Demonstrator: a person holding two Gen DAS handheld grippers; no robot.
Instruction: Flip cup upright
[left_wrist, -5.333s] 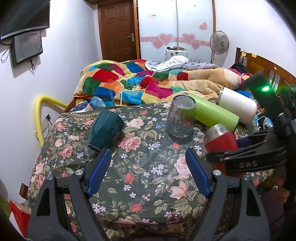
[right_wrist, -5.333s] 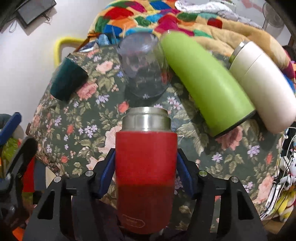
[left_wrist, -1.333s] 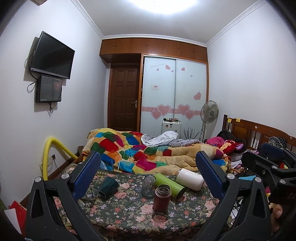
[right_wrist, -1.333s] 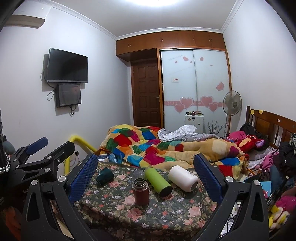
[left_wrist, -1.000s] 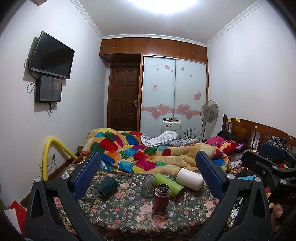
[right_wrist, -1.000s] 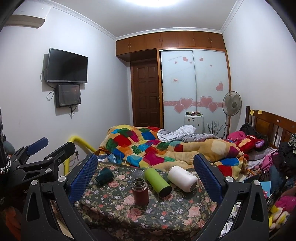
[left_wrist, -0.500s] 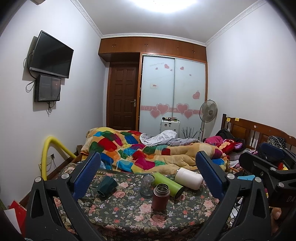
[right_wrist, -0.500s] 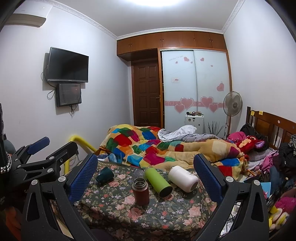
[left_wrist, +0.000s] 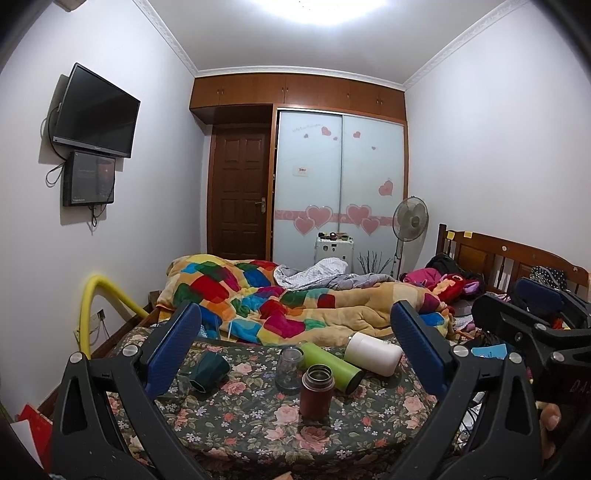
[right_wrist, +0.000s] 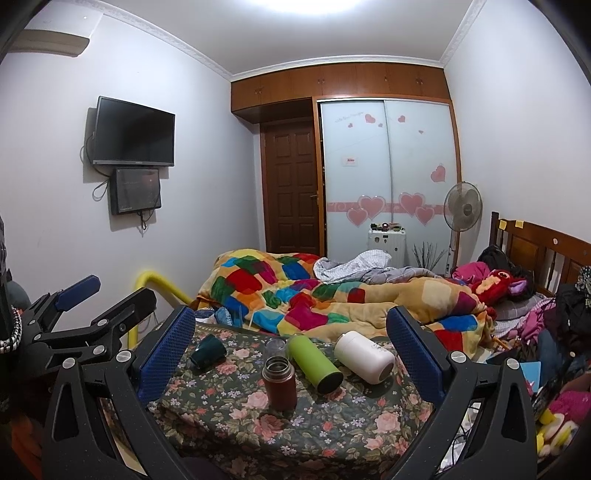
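A red cup (left_wrist: 316, 392) with a steel rim stands upright, mouth up, on the floral-covered table (left_wrist: 236, 421); it also shows in the right wrist view (right_wrist: 279, 382). Both grippers are held back from the table, well short of the cup. My left gripper (left_wrist: 295, 349) is open and empty. My right gripper (right_wrist: 291, 349) is open and empty. The right gripper also shows at the right edge of the left wrist view (left_wrist: 532, 325), and the left gripper at the left of the right wrist view (right_wrist: 81, 314).
On the table behind the red cup stand a clear glass (left_wrist: 290, 373), and lie a green bottle (left_wrist: 330, 367), a white bottle (left_wrist: 373, 353) and a dark green cup (left_wrist: 208, 369) on its side. A bed with a colourful quilt (left_wrist: 280, 306) is behind.
Since 5.3 s ago the right gripper has let go of the red cup, which now stands upright, and both grippers have pulled far back. Over the last second both views shifted only slightly.
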